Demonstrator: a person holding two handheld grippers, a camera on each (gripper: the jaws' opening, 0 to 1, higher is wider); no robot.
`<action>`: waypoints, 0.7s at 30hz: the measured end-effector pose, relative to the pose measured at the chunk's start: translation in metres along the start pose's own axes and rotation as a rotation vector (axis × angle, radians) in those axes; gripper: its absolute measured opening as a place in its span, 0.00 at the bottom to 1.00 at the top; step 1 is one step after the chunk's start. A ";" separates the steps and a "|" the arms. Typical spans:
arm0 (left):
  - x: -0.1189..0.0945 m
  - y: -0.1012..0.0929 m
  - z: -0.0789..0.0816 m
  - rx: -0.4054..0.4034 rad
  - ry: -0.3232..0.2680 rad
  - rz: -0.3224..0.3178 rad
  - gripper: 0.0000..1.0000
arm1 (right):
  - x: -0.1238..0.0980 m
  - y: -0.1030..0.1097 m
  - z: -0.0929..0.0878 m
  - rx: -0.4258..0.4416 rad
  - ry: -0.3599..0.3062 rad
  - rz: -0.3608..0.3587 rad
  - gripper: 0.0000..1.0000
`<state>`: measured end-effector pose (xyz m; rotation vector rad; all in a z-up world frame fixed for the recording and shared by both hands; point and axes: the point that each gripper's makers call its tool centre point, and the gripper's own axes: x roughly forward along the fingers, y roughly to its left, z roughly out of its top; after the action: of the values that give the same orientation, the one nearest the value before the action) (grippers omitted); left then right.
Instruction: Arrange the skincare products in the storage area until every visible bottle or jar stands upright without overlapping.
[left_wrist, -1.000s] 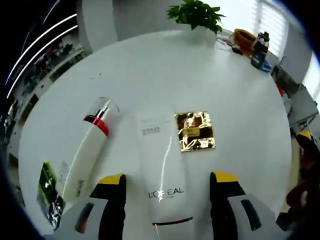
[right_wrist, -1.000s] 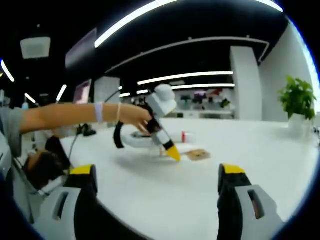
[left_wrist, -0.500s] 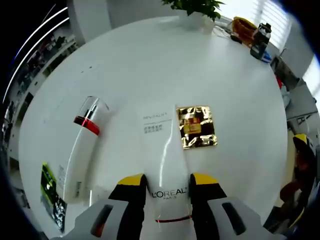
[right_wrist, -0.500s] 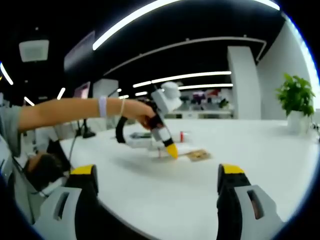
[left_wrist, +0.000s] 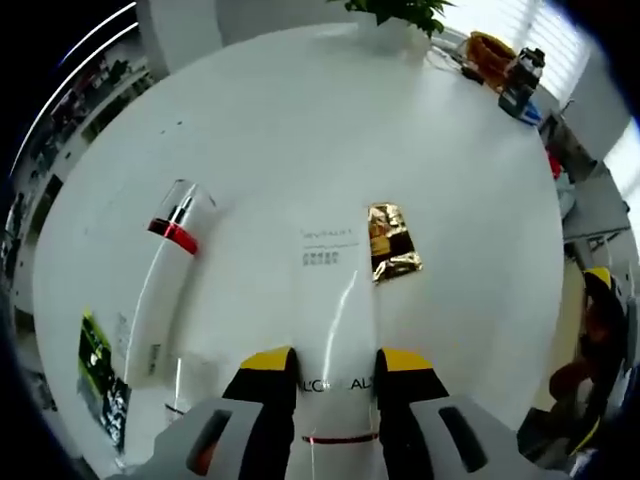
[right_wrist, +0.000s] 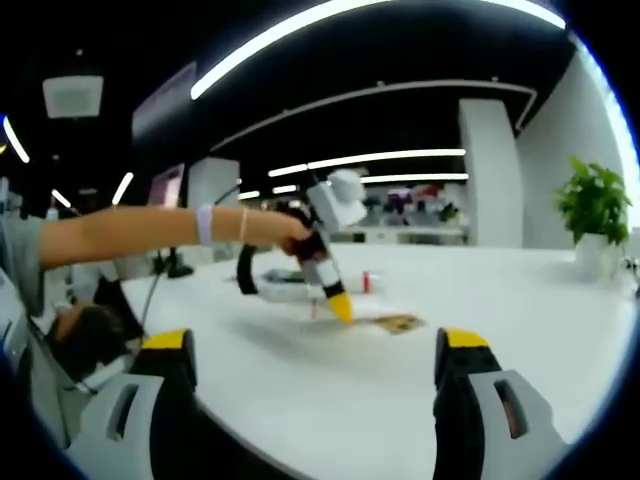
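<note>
The left tongs (left_wrist: 330, 375) clamp a white L'Oreal tube (left_wrist: 335, 330) lying on the white surface (left_wrist: 300, 130) (a red-banded bottle (left_wrist: 160, 290) lies beside it). The right tongs (right_wrist: 310, 370) hang wide open, holding nothing.

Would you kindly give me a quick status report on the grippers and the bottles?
Left gripper shut on white tube, lying flat. Right gripper open, holding nothing. Second tube lies alongside; gold packet touches the held tube.

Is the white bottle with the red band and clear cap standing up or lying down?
Lying down. The white bottle with the red band and clear cap stretches lengthwise across the white table, its side flat against it.
</note>
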<state>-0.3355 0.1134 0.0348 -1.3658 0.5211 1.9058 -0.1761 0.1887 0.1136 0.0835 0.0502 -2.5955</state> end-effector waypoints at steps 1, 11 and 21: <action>-0.002 -0.002 0.001 -0.006 -0.017 -0.015 0.30 | 0.001 0.001 0.000 -0.002 0.001 0.003 0.98; -0.011 -0.004 -0.020 0.008 -0.005 -0.050 0.30 | 0.016 0.010 0.003 -0.004 0.011 0.030 0.98; -0.006 0.005 -0.049 0.136 0.168 0.084 0.32 | 0.021 0.022 0.003 -0.003 0.014 0.054 0.98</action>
<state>-0.3067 0.0748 0.0221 -1.4417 0.7876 1.7948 -0.1828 0.1595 0.1149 0.1010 0.0568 -2.5406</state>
